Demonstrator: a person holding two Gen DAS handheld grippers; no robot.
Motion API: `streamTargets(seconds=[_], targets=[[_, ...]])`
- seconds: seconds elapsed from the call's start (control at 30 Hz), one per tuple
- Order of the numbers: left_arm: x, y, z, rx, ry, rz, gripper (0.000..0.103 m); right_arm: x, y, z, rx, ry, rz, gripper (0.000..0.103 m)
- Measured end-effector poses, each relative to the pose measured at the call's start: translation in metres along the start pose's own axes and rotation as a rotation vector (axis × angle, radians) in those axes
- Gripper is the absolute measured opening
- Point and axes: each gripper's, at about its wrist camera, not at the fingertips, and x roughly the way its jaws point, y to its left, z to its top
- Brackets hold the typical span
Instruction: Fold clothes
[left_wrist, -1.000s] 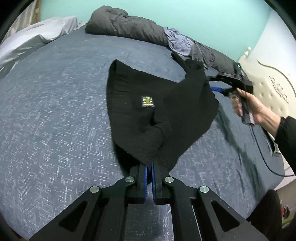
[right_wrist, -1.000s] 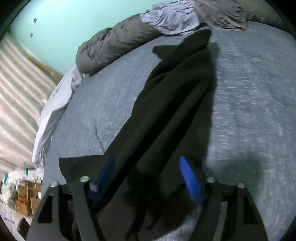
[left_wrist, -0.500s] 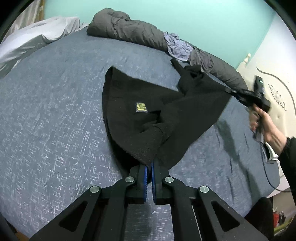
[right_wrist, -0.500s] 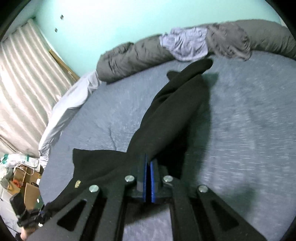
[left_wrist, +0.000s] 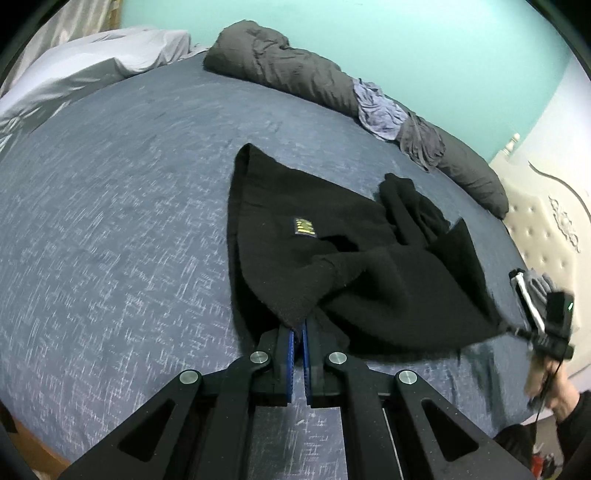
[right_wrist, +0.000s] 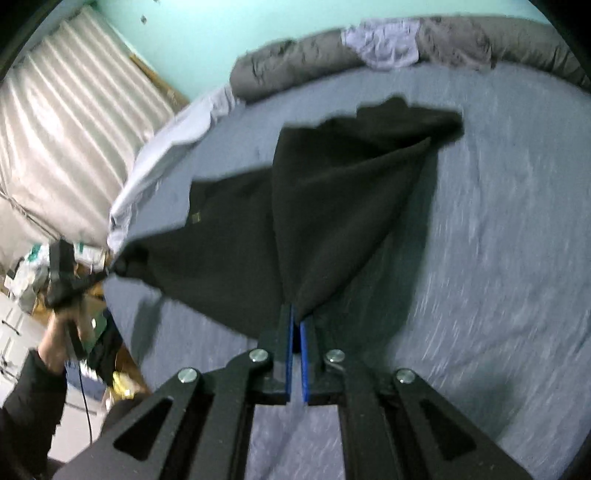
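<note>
At the centre of the blue bed (left_wrist: 110, 221) lies the black garment (left_wrist: 295, 258). Left gripper (left_wrist: 298, 328) and right gripper (right_wrist: 296, 314) each pinch an edge, jaws closed. Only the left view shows its yellow label (left_wrist: 304, 226) clearly; the right view is blurred.

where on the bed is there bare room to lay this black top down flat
The widest bare stretch of bed lies left of the black top in the left camera, between it and the pale sheet. A second bare strip shows beyond it, before the grey rolled bedding. It is crowded along the wall, where the purple cloth sits on that roll.
</note>
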Motion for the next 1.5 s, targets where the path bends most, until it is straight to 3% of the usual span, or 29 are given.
streamTargets(seconds=[0.13, 0.17, 0.2, 0.27, 0.37, 0.47, 0.6, 0.87, 0.93, 1.0, 1.07, 1.3, 1.5], targets=[[-0.005, 0.004, -0.004, 0.002, 0.003, 0.001, 0.004, 0.001, -0.011, 0.004, 0.038, 0.004, -0.007, 0.009], [-0.004, 0.004, -0.005, 0.005, 0.006, -0.001, 0.004, -0.005, -0.015, 0.009, 0.053, -0.018, -0.016, 0.018], [-0.003, 0.005, -0.006, 0.006, 0.009, -0.004, 0.004, -0.011, -0.020, 0.014, 0.073, -0.050, -0.025, 0.037], [0.000, 0.004, -0.009, 0.012, 0.021, -0.010, 0.004, -0.022, -0.034, 0.031, 0.120, -0.122, -0.045, 0.056], [0.003, 0.004, -0.012, 0.027, 0.028, -0.008, 0.004, -0.021, -0.054, 0.059, 0.172, -0.157, -0.078, 0.058], [0.006, 0.006, -0.013, 0.023, 0.030, -0.013, 0.004, 0.000, -0.073, 0.083, 0.212, -0.125, -0.159, 0.063], [0.008, 0.007, -0.014, 0.033, 0.032, -0.018, 0.004, 0.034, -0.099, 0.101, 0.308, -0.108, -0.175, 0.071], [0.013, 0.006, -0.014, 0.061, 0.043, -0.021, 0.004, 0.080, -0.138, 0.123, 0.414, -0.116, -0.155, 0.071], [0.015, 0.006, -0.014, 0.063, 0.045, -0.019, 0.004, 0.085, -0.138, 0.123, 0.405, -0.111, -0.149, 0.066], [0.018, 0.005, -0.014, 0.068, 0.048, -0.010, 0.004, 0.090, -0.135, 0.123, 0.368, -0.094, -0.147, 0.024], [0.019, 0.004, -0.014, 0.067, 0.051, -0.006, 0.004, 0.088, -0.124, 0.120, 0.308, -0.093, -0.153, 0.008], [0.014, -0.002, -0.011, 0.038, 0.044, -0.013, 0.004, 0.014, -0.104, 0.111, 0.230, -0.212, -0.164, 0.006], [0.006, -0.013, -0.007, 0.033, 0.019, -0.023, 0.004, -0.083, -0.083, 0.086, 0.175, -0.345, -0.208, 0.005]])
